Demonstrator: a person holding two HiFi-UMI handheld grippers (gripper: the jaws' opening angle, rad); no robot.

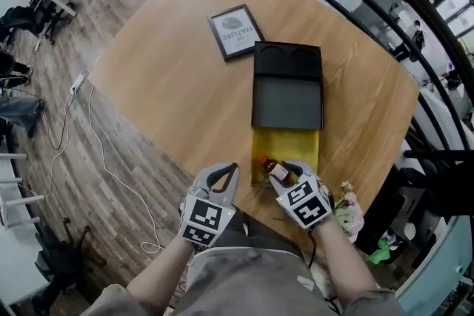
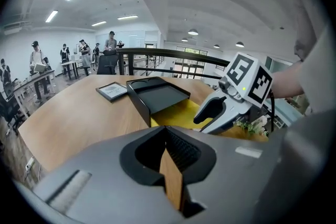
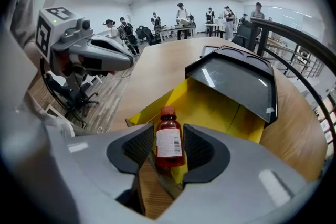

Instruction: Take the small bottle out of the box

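The small bottle (image 3: 169,139), amber red with a red cap and a white label, stands upright between the jaws of my right gripper (image 3: 169,148), which is shut on it. It is held over the near edge of the yellow box (image 3: 210,107). From the head view the bottle (image 1: 275,169) is at the box's (image 1: 296,146) near left corner, in the right gripper (image 1: 285,174). The black lid (image 1: 287,96) lies slid back over the box's far end. My left gripper (image 1: 226,174) hangs shut and holds nothing, left of the box near the table's front edge.
A framed card (image 1: 235,32) lies on the round wooden table (image 1: 163,85) beyond the lid. A small bunch of flowers (image 1: 346,207) sits at the table edge right of my right gripper. A black railing (image 1: 415,4) curves behind the table. Cables (image 1: 96,152) trail on the floor at left.
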